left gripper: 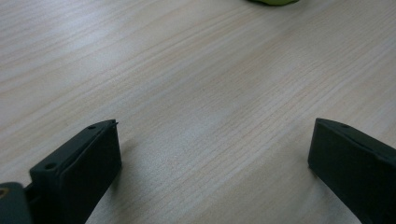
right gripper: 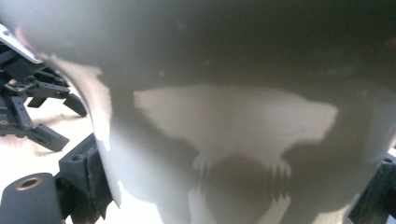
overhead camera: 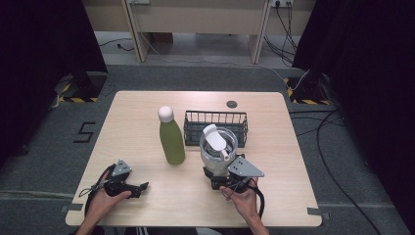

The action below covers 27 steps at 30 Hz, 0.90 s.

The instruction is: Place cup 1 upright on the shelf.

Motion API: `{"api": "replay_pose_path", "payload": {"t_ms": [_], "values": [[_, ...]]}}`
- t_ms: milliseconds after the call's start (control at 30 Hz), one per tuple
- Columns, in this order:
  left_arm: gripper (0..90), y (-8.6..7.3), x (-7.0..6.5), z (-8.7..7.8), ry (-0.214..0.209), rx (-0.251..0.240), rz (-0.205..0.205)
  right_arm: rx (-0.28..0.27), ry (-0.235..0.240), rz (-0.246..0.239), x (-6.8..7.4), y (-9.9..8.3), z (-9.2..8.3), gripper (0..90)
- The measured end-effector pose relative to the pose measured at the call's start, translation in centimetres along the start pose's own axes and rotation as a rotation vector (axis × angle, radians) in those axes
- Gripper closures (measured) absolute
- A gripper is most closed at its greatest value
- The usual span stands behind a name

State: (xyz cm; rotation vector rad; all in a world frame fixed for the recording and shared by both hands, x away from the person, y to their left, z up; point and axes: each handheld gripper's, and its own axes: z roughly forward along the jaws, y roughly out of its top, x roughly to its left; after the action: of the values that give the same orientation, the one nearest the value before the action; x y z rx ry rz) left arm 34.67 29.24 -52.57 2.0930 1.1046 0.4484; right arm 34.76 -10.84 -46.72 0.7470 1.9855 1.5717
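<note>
Tumbler [overhead camera: 218, 149] is the single item in hand: one pale grey, smooth-walled metal cup with a clear rim and a white flip lid, standing upright on the wooden table [overhead camera: 147, 105] just in front of the basket [overhead camera: 216, 125]. One green bottle [overhead camera: 171, 137] with a rounded white cap stands upright to its left, well apart from the left gripper [overhead camera: 142, 186]. One black wire basket, rectangular and open-topped, sits behind the tumbler. Two grippers are at work. Right gripper [overhead camera: 219, 172] sits at the tumbler's base on the person's side; in the right gripper view the curved matte wall [right gripper: 233, 116] lies between its black jaws, one at each lower corner, both pressed against the cup's sides, so it is clamped on the tumbler. Left gripper lies low near the table's front left, and in the left gripper view its two blocky black jaws stand wide apart over bare, fine-grained pale wood, with nothing between them.
</note>
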Motion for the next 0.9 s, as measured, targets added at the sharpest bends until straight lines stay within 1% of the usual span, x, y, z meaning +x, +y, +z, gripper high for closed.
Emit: {"api": "replay_pose_path", "payload": {"t_ms": [167, 200, 367, 567, 600, 800, 900], "values": [[1.7, 0.0, 0.0, 0.0, 0.0, 0.0, 0.0, -0.005, -0.014, 0.003, -0.5, 0.3, -0.1, 10.3], [1.7, 0.0, 0.0, 0.0, 0.0, 0.0, 0.0, -0.008, -0.018, -0.004, -0.7, 0.5, -0.1, 10.4], [1.7, 0.0, 0.0, 0.0, 0.0, 0.0, 0.0, -0.013, -0.022, -0.009, -0.9, 1.0, -0.1, 10.4], [1.7, 0.0, 0.0, 0.0, 0.0, 0.0, 0.0, -0.012, -0.029, -0.009, -1.2, 2.0, 0.1, 10.4], [1.7, 0.0, 0.0, 0.0, 0.0, 0.0, 0.0, -0.006, -0.036, -0.01, -1.5, 2.4, 0.1, 10.4], [1.7, 0.0, 0.0, 0.0, -0.001, 0.0, 0.0, -0.005, -0.062, -0.01, -2.2, 3.2, 0.3, 10.4], [1.7, 0.0, 0.0, 0.0, 0.0, 0.0, 0.0, -0.006, -0.065, -0.012, -2.4, 3.5, 0.2, 10.4]]}}
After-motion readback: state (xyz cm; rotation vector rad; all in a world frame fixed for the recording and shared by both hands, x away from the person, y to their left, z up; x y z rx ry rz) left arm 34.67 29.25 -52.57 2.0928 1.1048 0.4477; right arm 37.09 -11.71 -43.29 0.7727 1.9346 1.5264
